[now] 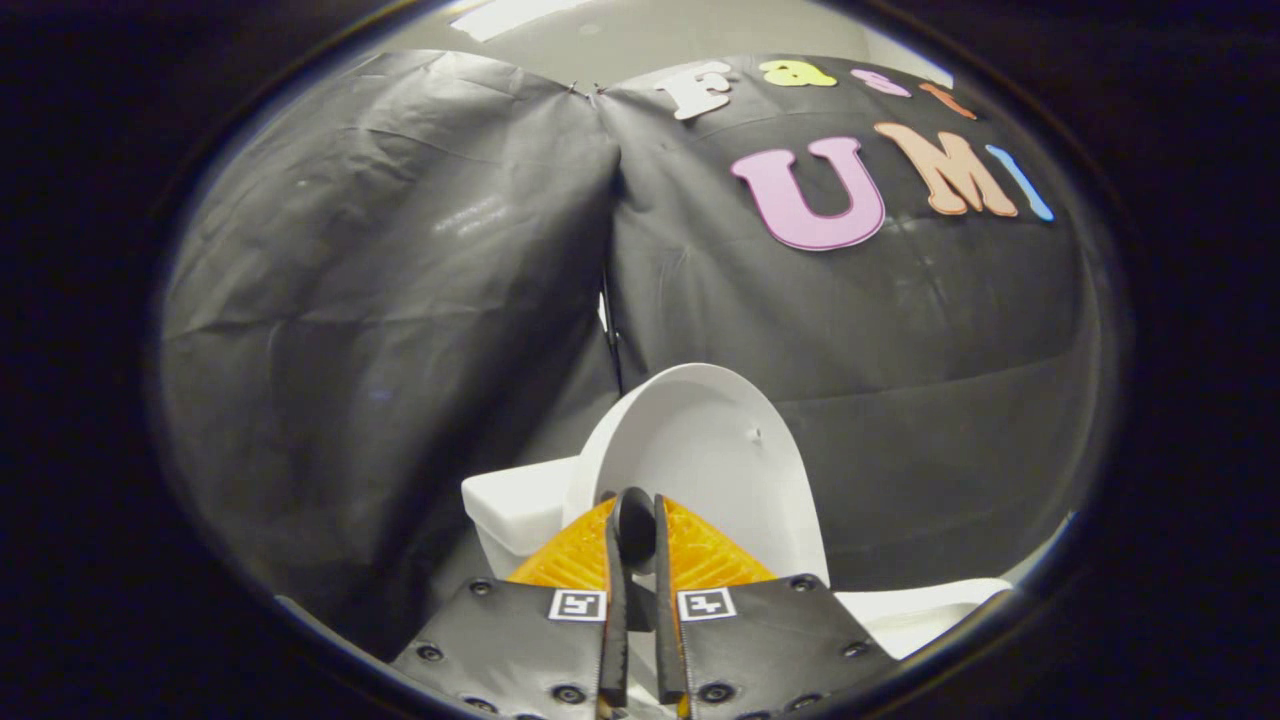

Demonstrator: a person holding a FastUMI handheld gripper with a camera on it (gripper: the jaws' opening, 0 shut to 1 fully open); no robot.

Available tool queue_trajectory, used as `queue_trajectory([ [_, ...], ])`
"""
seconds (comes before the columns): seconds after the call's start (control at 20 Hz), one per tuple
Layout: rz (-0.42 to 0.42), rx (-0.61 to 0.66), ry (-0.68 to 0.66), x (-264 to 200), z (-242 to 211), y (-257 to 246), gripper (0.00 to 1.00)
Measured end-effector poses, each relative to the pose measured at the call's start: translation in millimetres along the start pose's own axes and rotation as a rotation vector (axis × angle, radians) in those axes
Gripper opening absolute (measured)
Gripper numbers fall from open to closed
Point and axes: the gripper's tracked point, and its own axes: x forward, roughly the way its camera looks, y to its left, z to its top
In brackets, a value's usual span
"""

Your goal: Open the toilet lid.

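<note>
The white toilet lid (720, 450) stands raised, close to upright, with its inner side facing me. It rises just beyond my fingertips. My gripper (635, 515) is shut, its two fingers side by side with only a thin slit between them. No part of the lid lies between them. Whether the tips touch the lid's inner face I cannot tell. The white tank (510, 510) sits behind the lid on the left. A strip of the white seat or bowl rim (920, 610) shows low on the right, past the gripper body.
Black cloth walls (380, 300) close in behind the toilet and on both sides, meeting at a corner seam (610, 330) right above the lid. A bright ceiling strip (640, 30) shows over the cloth.
</note>
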Motion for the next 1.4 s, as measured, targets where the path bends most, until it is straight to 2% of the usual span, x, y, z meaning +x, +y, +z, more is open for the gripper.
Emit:
queue_trajectory([
  [0.1,-0.005,-0.017,0.001,-4,3,0,0.2],
  [0.15,-0.006,-0.021,0.006,-4,2,0,0.2],
  [0.2,0.06,-0.009,0.004,-7,3,14,0.2],
  [0.3,0.108,-0.034,-0.001,-5,0,27,0.23],
  [0.7,0.154,-0.021,0.0,-15,0,33,0.36],
  [0.8,0.238,0.045,-0.106,-25,26,51,0.39],
  [0.85,0.253,0.058,-0.176,-31,41,54,0.37],
  [1.0,0.181,0.049,-0.272,-44,77,34,0.37],
  [1.3,0.045,0.0,-0.249,-64,89,-7,0.34],
  [1.4,-0.034,-0.036,-0.2,-74,87,-34,0.34],
])
